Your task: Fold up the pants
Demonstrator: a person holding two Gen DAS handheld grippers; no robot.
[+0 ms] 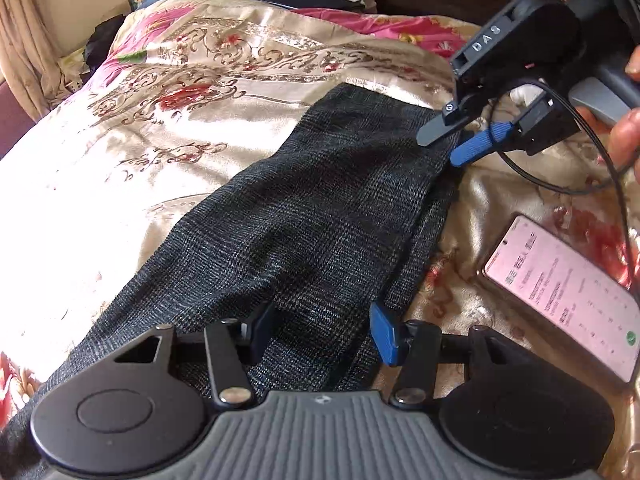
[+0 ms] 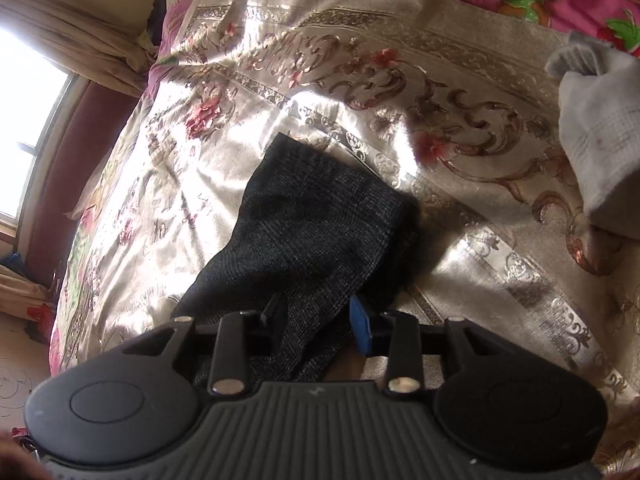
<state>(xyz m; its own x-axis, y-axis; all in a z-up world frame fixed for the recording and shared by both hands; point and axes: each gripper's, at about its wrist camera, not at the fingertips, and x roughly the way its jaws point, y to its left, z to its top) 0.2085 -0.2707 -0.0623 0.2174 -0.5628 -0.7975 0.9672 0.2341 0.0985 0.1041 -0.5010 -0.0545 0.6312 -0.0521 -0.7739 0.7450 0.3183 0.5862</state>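
Dark grey checked pants (image 1: 304, 216) lie in a long band across a floral satin bedspread (image 1: 192, 128). My left gripper (image 1: 322, 330) has its jaws apart with pants fabric lying between and under the fingers. My right gripper (image 1: 444, 146) shows in the left wrist view at the far hem of the pants, its fingers slightly apart at the cloth's corner. In the right wrist view the right gripper (image 2: 318, 320) has pants fabric (image 2: 320, 220) bunched between its fingers; whether it pinches the cloth I cannot tell.
A lit phone (image 1: 560, 296) lies on the bedspread to the right of the pants. A black cable (image 1: 560, 188) loops near it. A white cloth (image 2: 596, 136) sits at the right. Pink bedding (image 1: 380, 24) and a dark headboard lie behind. A window (image 2: 28, 120) is at the left.
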